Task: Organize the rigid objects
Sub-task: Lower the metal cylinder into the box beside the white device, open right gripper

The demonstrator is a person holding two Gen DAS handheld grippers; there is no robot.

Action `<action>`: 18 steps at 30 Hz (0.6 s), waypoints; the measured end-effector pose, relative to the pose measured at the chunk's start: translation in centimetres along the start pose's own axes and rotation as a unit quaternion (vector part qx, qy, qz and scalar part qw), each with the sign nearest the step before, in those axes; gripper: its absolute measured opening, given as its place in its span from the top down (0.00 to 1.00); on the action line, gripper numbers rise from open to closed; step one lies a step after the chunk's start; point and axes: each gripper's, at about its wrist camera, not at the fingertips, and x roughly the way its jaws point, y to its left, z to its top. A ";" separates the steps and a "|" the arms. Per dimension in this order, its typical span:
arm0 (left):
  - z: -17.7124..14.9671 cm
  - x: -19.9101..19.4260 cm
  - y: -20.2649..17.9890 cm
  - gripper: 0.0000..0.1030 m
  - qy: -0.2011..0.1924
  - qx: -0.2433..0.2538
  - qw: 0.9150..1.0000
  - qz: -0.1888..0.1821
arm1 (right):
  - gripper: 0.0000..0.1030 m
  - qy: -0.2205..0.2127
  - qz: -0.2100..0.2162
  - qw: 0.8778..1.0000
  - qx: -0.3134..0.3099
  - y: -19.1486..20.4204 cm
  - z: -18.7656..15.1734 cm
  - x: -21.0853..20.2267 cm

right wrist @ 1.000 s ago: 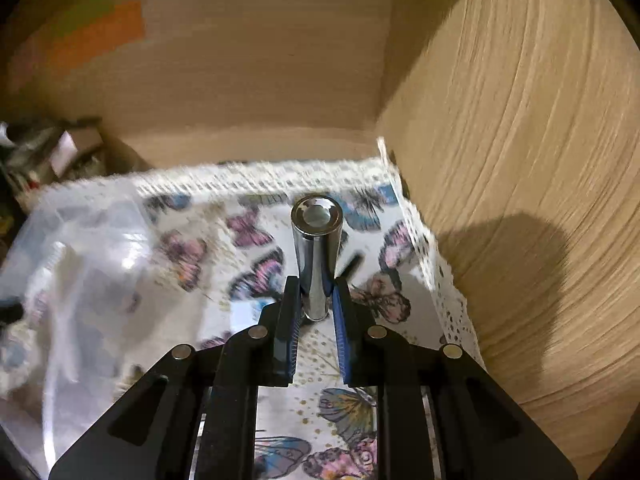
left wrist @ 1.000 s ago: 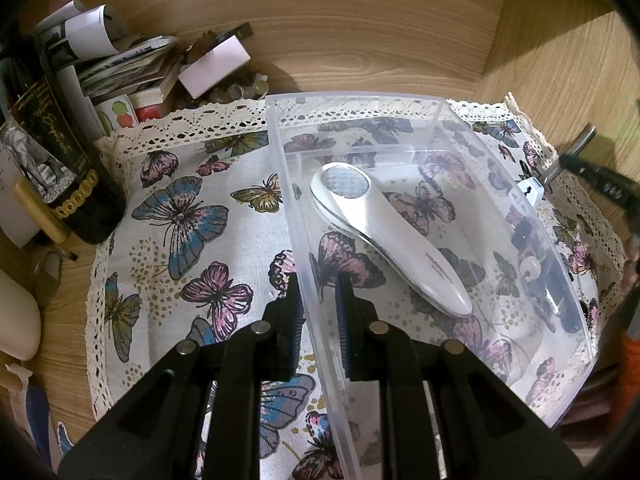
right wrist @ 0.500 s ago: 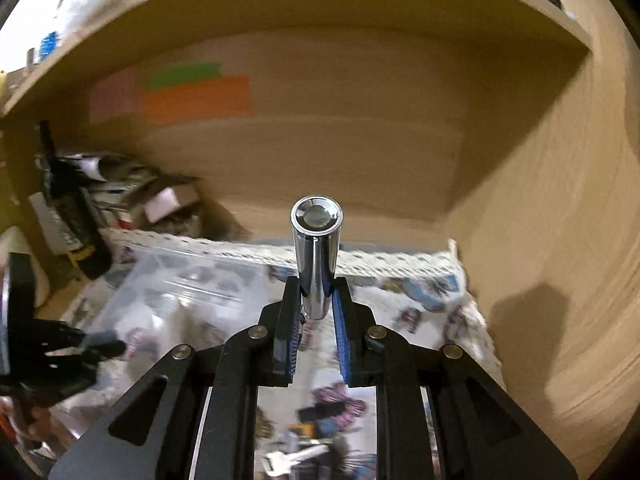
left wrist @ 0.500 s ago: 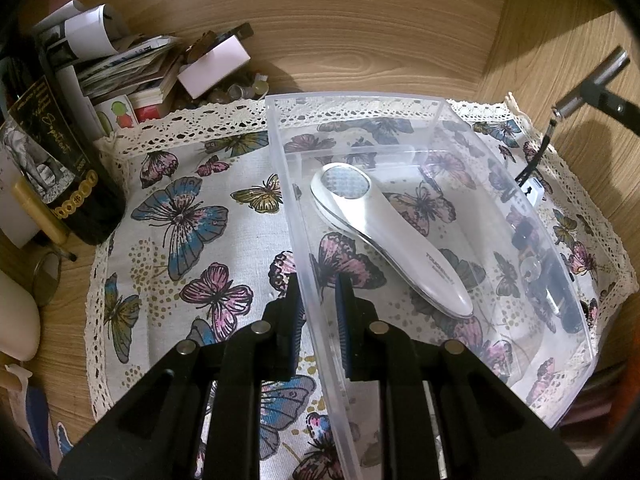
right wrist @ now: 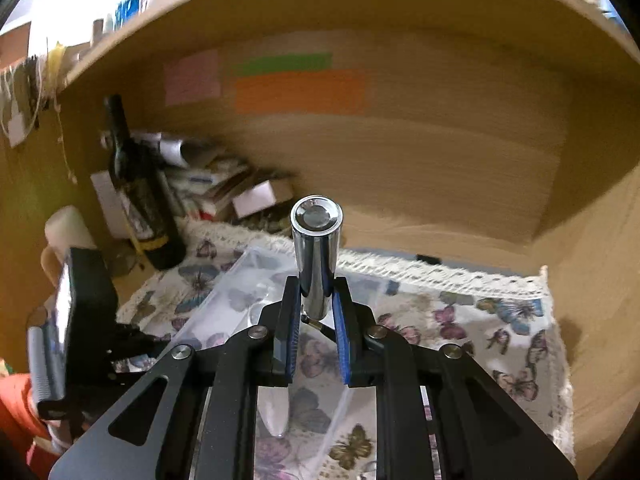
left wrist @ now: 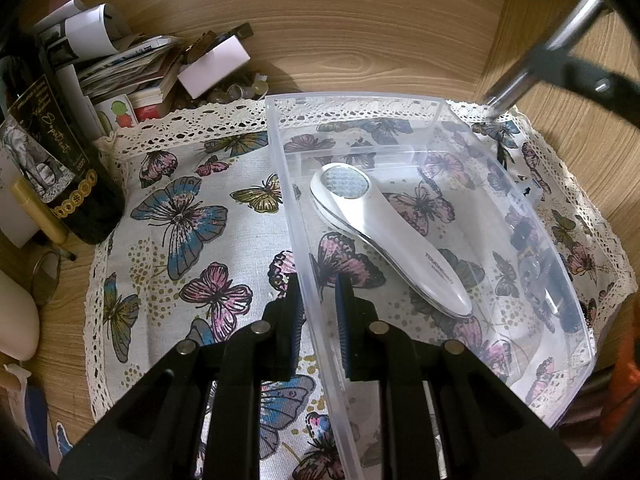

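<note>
A clear plastic bin (left wrist: 432, 108) stands on a butterfly-print cloth (left wrist: 180, 216). A white handheld device (left wrist: 400, 244) lies inside it. My left gripper (left wrist: 318, 300) is shut on the bin's left wall. My right gripper (right wrist: 316, 300) is shut on a shiny metal cylinder (right wrist: 316, 256) and holds it in the air above the cloth, over the bin (right wrist: 240, 292). The cylinder also shows at the upper right of the left wrist view (left wrist: 548, 52). A key and small dark items lie outside the bin's right wall (left wrist: 536, 248).
A dark wine bottle (left wrist: 48, 148) stands at the left beside stacked papers and a white box (left wrist: 212, 66). Wooden shelf walls close in the back (left wrist: 360, 20) and right (right wrist: 600, 240). Coloured sticky notes (right wrist: 300, 92) hang on the back wall.
My right gripper has lifted the metal cylinder up and swung left from beside the cloth's right edge toward the bin. The left gripper has kept still on the bin wall.
</note>
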 end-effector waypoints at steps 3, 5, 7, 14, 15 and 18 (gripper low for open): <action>0.0 0.0 0.0 0.85 0.000 -0.001 1.000 -0.001 | 0.86 0.038 -0.004 0.999 -0.014 0.5 -0.5 2.3; 0.0 -0.1 0.1 0.85 0.000 0.000 1.000 -0.003 | 0.86 0.060 -0.011 0.998 -0.022 0.5 -1.0 3.6; -0.1 -0.1 0.2 0.85 0.000 -0.001 1.000 -0.006 | 0.86 0.076 -0.015 0.997 -0.027 0.4 -1.3 4.3; 0.0 -0.2 0.2 0.85 -0.001 -0.001 1.000 -0.007 | 0.86 0.113 -0.021 0.992 -0.045 0.5 -1.9 6.3; 0.0 -0.2 0.2 0.85 0.000 -0.001 1.000 -0.007 | 0.86 0.119 -0.022 0.991 -0.050 0.6 -1.9 6.6; 0.0 -0.2 0.2 0.85 -0.001 -0.001 1.000 -0.007 | 0.86 0.138 -0.017 0.989 -0.057 0.8 -2.0 7.3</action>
